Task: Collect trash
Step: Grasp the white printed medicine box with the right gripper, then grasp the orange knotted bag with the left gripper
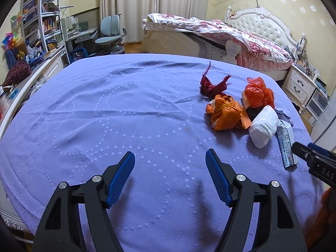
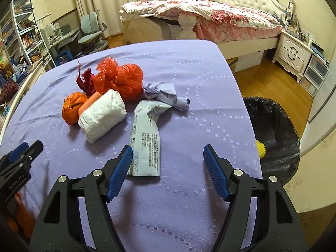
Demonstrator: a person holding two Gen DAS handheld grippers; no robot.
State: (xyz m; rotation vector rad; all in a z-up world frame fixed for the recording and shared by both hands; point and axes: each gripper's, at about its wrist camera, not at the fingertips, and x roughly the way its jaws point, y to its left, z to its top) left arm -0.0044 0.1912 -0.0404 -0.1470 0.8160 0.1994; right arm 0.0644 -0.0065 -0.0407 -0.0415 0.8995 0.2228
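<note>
Trash lies on a purple-covered table (image 1: pixel 126 115): a dark red scrap (image 1: pixel 212 84), an orange crumpled wrapper (image 1: pixel 225 113), a red-orange plastic bag (image 1: pixel 258 93), a white paper wad (image 1: pixel 263 127) and a pale printed packet (image 1: pixel 286 142). In the right wrist view I see the packet (image 2: pixel 147 138), the white wad (image 2: pixel 101 115), the red-orange bag (image 2: pixel 121 79) and a crumpled lilac paper (image 2: pixel 166 94). My left gripper (image 1: pixel 170 157) is open and empty over bare cloth. My right gripper (image 2: pixel 168 153) is open and empty, just short of the packet's near end.
A black-lined trash bin (image 2: pixel 273 138) holding a yellow ball (image 2: pixel 261 148) stands on the floor right of the table. Behind are a bed (image 2: pixel 210 14), a nightstand (image 2: pixel 294 52), a desk chair (image 1: pixel 111 33) and bookshelves (image 1: pixel 42 21).
</note>
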